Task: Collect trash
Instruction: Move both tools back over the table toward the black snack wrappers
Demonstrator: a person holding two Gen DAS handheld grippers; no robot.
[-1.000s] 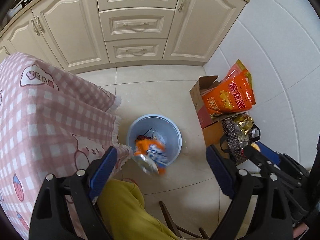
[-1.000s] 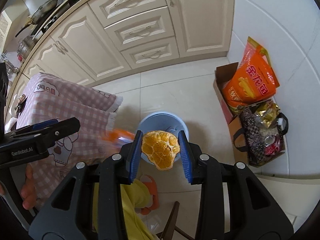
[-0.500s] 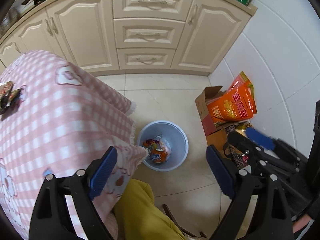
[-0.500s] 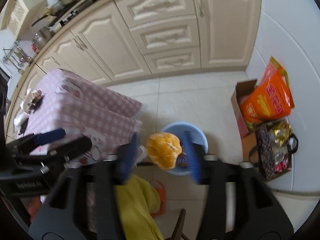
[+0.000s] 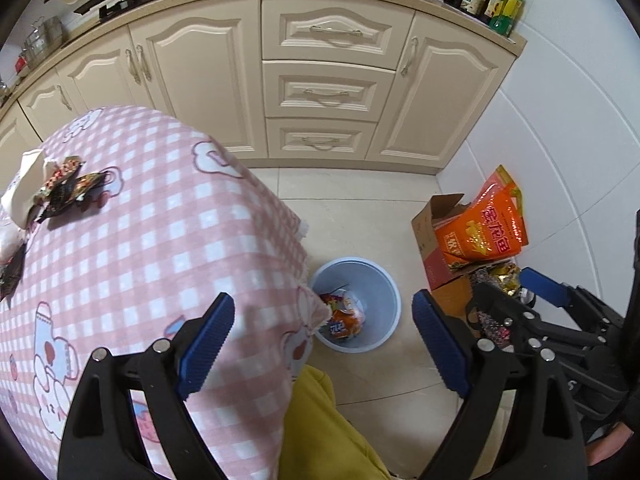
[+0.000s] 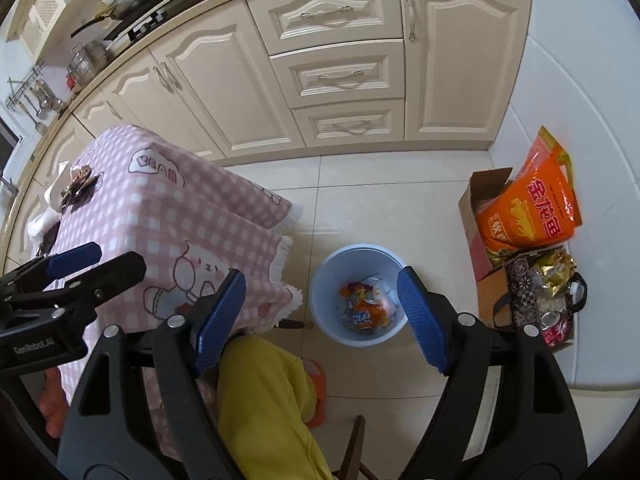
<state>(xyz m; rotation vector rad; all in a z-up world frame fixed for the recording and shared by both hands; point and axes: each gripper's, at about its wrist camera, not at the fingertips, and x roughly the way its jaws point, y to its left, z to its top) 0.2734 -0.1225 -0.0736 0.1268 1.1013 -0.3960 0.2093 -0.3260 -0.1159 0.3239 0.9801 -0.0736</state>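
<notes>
On your left, dark snack wrappers lie on the pink checked tablecloth. Your left gripper hangs spread wide, holding nothing. The pale blue bin on the floor holds orange wrappers. Your right gripper has just been opening above it, jaws apart and empty.

Below my right jaws, the tiled floor bears a blue bin (wrappers inside); cardboard box further right.

A bin holding wrappers stands on the floor beside the table.
</notes>
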